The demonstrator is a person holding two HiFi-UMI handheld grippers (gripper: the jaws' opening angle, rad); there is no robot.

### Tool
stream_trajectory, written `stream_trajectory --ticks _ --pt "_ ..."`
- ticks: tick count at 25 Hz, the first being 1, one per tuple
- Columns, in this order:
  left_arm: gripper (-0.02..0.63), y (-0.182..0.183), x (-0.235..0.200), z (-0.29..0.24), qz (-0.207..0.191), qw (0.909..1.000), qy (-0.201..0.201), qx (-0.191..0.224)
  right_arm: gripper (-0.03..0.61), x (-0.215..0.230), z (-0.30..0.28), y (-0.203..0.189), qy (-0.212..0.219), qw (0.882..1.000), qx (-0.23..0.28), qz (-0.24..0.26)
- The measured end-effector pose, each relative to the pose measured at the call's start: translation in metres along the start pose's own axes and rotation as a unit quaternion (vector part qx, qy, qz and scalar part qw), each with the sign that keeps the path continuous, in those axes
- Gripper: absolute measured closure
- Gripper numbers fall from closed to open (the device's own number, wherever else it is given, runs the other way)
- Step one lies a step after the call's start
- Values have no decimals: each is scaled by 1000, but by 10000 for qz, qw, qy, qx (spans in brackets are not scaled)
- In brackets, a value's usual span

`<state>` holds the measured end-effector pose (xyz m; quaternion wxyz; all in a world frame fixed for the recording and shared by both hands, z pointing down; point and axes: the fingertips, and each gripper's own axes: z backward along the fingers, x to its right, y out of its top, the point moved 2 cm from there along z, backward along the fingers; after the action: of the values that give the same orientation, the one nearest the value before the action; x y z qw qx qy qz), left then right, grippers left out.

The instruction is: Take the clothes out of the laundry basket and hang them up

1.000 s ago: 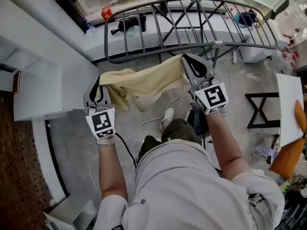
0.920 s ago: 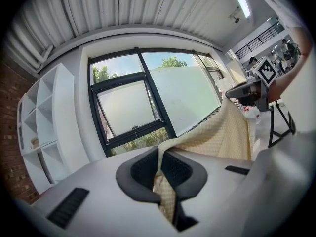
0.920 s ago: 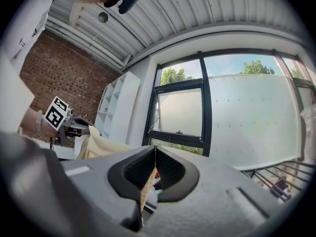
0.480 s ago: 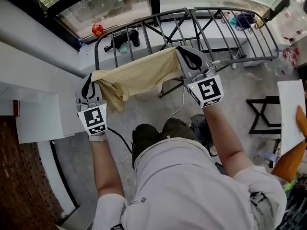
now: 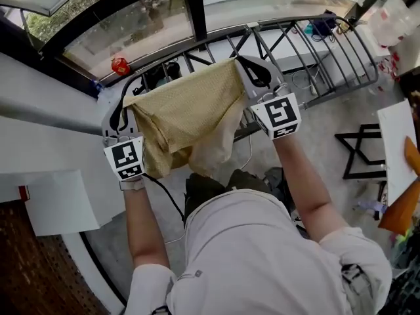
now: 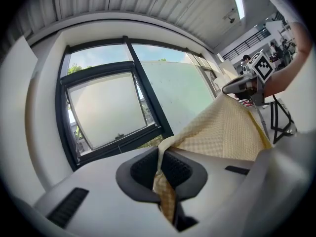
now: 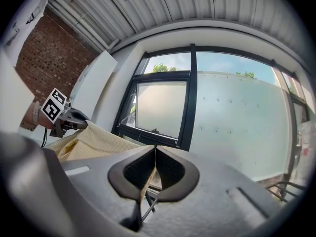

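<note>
A yellow waffle-weave cloth (image 5: 187,120) hangs stretched between both grippers, in front of the dark metal drying rack (image 5: 328,51). My left gripper (image 5: 126,97) is shut on the cloth's left corner. The left gripper view shows the fabric pinched between the pads (image 6: 160,154) and running off to the right (image 6: 222,132). My right gripper (image 5: 240,60) is shut on the right corner, with a thin edge of cloth caught between its jaws (image 7: 154,154). The cloth's lower part sags in folds towards the person's legs. The rack's left end is hidden behind the cloth.
A dark-framed window (image 5: 131,25) runs along the wall ahead, with a red object (image 5: 119,65) on its sill. A black folding frame (image 5: 357,153) and a white board (image 5: 394,149) stand on the right. A white panel (image 5: 59,202) lies at the left.
Both grippers have carried the cloth forward to the rack and window. The cloth now hangs wider and covers the rack's near-left end.
</note>
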<state>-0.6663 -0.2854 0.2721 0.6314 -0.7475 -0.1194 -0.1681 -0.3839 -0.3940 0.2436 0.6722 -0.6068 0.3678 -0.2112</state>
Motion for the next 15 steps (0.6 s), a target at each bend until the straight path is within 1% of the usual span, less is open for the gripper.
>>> stream_trajectory --ticks 2,5,10,15 --pt "606 -6 -6 -29 -13 9998 -189 -8 568 9 -20 -9 -131 9998 -144 -35" --pt "606 -21 -12 -72 113 9989 -449 -92 568 19 -49 -22 -274 9989 -362 -88" --pt "606 -60 -10 -127 259 9956 -835 -338 568 27 -87 -58 -449 9953 -855 -108" --pt "606 -100 -6 -172 387 9909 -1157 -576 568 28 -120 -101 -582 9885 -1390 -146"
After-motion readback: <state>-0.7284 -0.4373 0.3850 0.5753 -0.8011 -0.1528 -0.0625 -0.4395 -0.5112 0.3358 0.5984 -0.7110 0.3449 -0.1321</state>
